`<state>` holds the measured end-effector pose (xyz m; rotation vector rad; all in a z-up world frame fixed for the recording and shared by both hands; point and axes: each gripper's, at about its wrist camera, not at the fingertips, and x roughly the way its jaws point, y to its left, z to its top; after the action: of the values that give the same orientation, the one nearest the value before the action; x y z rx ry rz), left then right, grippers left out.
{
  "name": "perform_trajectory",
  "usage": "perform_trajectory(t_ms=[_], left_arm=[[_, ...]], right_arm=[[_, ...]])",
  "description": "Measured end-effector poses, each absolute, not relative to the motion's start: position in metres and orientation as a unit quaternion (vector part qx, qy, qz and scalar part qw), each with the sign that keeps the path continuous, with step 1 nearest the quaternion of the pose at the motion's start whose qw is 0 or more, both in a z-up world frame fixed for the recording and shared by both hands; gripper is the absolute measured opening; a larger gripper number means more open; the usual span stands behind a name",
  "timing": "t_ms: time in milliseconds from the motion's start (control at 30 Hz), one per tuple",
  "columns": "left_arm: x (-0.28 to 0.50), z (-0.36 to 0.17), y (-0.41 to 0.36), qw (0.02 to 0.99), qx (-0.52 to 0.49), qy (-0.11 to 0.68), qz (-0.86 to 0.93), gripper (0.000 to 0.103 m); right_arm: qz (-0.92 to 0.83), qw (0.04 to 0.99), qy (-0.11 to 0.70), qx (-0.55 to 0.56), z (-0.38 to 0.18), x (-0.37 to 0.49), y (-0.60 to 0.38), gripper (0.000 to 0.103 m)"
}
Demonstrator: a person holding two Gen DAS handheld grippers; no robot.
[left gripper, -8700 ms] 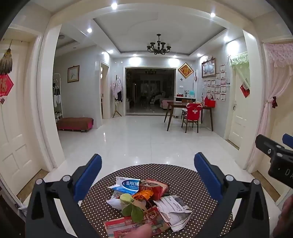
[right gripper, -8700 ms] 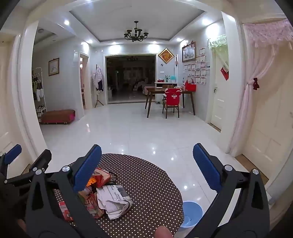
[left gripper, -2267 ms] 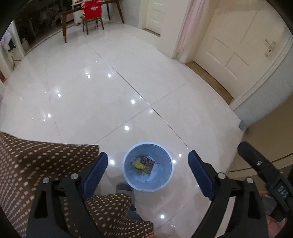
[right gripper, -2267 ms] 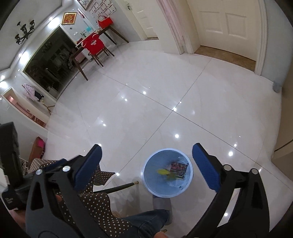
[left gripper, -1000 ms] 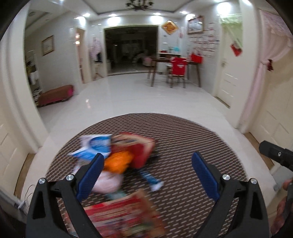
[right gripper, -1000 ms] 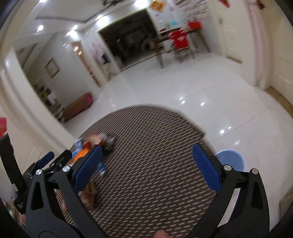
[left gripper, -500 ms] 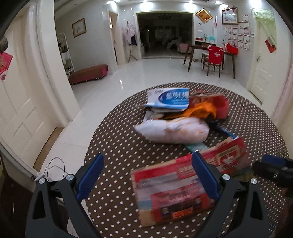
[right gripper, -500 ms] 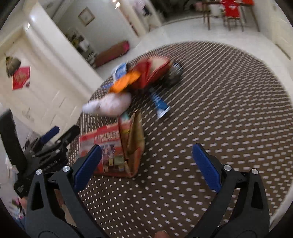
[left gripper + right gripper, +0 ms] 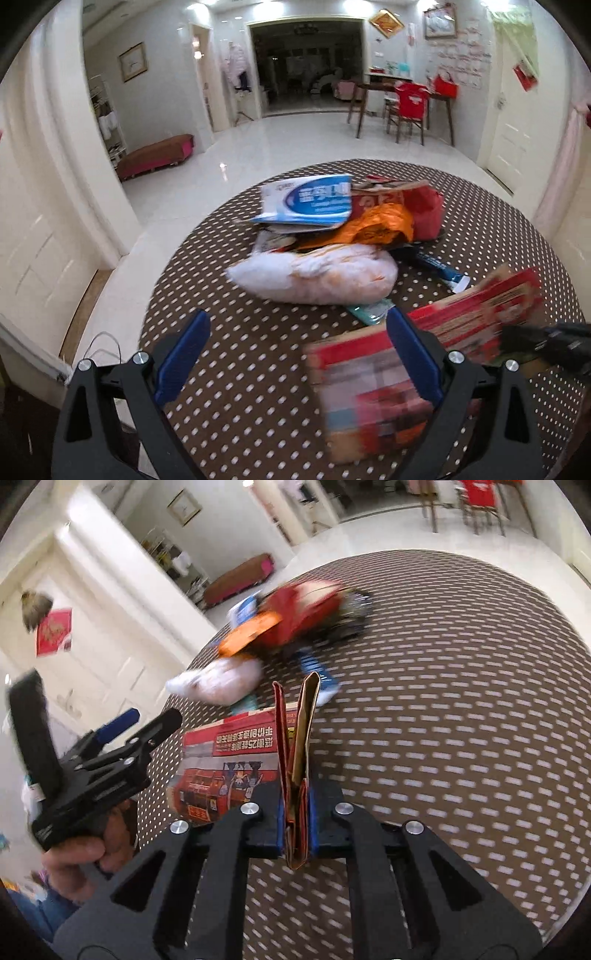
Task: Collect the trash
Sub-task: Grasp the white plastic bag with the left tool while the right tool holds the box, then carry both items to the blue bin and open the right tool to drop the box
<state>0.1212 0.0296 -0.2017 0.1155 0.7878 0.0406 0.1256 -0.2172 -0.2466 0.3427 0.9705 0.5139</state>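
Note:
A pile of trash lies on the round brown dotted table (image 9: 240,362): a white plastic bag (image 9: 317,277), an orange wrapper (image 9: 373,229), a blue-white packet (image 9: 310,199), a red carton (image 9: 421,206) and a blue tube (image 9: 439,267). My right gripper (image 9: 295,812) is shut on the edge of a flattened red printed cardboard box (image 9: 229,764), which also shows in the left wrist view (image 9: 376,387). My left gripper (image 9: 299,358) is open and empty, just left of the box; it shows in the right wrist view (image 9: 122,734).
White tiled floor surrounds the table. A wooden dining table with red-covered chair (image 9: 410,107) stands far back right. A low red bench (image 9: 155,155) sits at the left wall. White doors are on both sides.
My right gripper has closed on the edge of the red cardboard box, which has shifted and tilted. My left gripper has moved slightly left of the box and stays open.

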Motion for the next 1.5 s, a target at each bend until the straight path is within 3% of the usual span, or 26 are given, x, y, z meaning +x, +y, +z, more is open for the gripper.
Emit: perform_trajectory(t_ms=[400, 433, 667, 700, 1167, 1500], left_arm=[[0.172, -0.221, -0.011, 0.907, 0.178, 0.382, 0.007, 0.093], [0.176, -0.223, -0.01, 0.905, 0.176, 0.386, -0.001, 0.076], [0.172, -0.212, 0.002, 0.914, 0.143, 0.38, -0.015, 0.034], [0.168, -0.209, 0.003, 0.915, 0.137, 0.379, -0.017, 0.02], [0.122, -0.144, 0.025, 0.943, 0.025, 0.329, -0.049, 0.019], [0.135, -0.104, -0.073, 0.944, 0.034, 0.279, -0.172, 0.019]], right_arm=[[0.169, 0.858, 0.434, 0.217, -0.235, 0.124, -0.308, 0.01], [0.168, 0.858, 0.433, 0.22, -0.235, 0.124, -0.309, 0.01], [0.166, 0.862, 0.421, 0.226, -0.226, 0.116, -0.33, 0.01], [0.165, 0.864, 0.418, 0.227, -0.224, 0.115, -0.333, 0.01], [0.121, 0.893, 0.36, 0.242, -0.186, 0.092, -0.391, 0.01], [0.018, 0.914, 0.329, 0.235, -0.173, 0.086, -0.454, 0.01]])
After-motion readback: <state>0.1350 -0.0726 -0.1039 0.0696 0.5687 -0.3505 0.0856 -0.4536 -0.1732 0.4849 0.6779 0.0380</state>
